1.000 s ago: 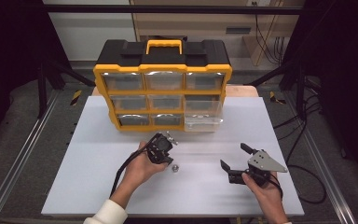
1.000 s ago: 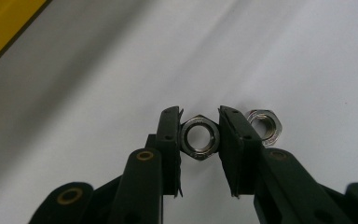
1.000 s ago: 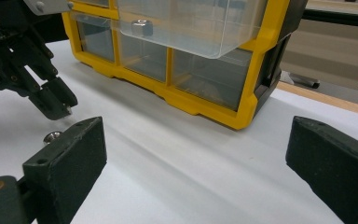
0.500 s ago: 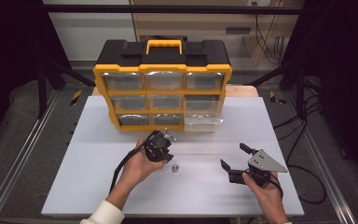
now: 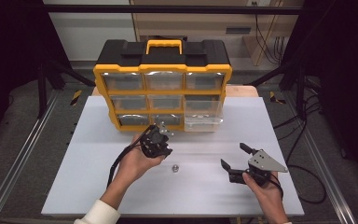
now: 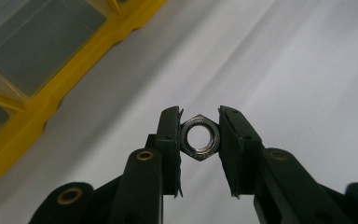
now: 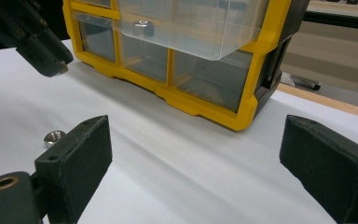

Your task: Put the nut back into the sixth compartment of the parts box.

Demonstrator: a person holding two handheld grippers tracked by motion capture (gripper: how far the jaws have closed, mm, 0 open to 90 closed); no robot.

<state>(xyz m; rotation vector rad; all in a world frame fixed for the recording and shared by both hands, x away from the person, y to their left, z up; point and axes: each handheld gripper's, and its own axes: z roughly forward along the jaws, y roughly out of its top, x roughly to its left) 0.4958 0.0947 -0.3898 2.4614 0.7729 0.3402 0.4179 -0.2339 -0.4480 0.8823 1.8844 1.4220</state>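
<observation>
A white sleeve; 2 black tools, the right tool grey-plated, the left tool black-cabled.

I note a parts organizer at top centre of the high view: yellow frame, black top, yellow carry handle, clear drawers in three rows. One right-hand drawer is pulled out toward the bottom of the frame. In the right gripper view I see a small metal piece inside it, too blurred to identify. A loose hex nut lies on the white table board, below the organizer and well apart from it. Black cables trail at lower right.
</observation>
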